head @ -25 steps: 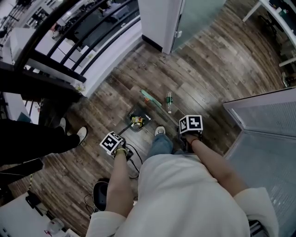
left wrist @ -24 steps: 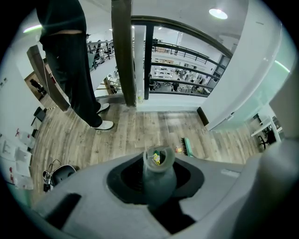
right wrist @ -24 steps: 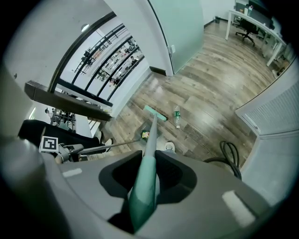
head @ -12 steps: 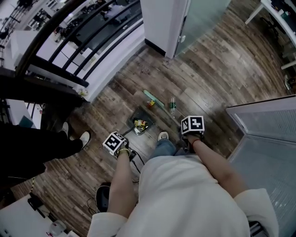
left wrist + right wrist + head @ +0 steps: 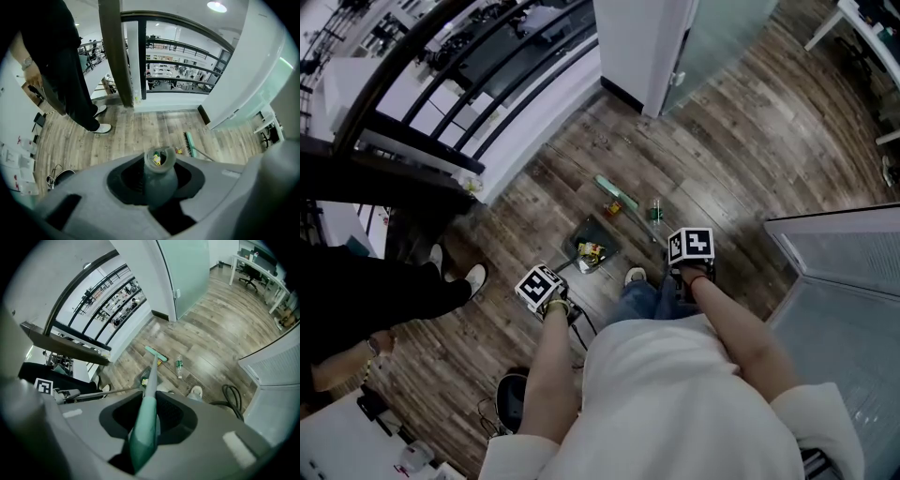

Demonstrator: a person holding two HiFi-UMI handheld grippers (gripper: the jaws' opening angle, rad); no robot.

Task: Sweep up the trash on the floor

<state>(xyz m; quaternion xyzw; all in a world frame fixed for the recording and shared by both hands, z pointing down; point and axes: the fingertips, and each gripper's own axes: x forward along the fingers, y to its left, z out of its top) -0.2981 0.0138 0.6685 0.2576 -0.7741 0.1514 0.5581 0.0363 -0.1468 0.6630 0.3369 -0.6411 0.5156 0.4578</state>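
- Left gripper (image 5: 158, 185) clenches the dustpan (image 5: 592, 231) handle; right gripper (image 5: 146, 425) clenches the broom (image 5: 615, 194) handle.
- Dustpan holds trash (image 5: 592, 251) on the wood-plank floor (image 5: 741, 122); a bottle (image 5: 656, 211) lies near the broom head.
- Black railing (image 5: 441, 75) at left.

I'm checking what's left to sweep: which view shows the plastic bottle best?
Right gripper view: the bottle lies clear on the floor near the broom head. The head view shows it smaller; the left gripper view doesn't show it.
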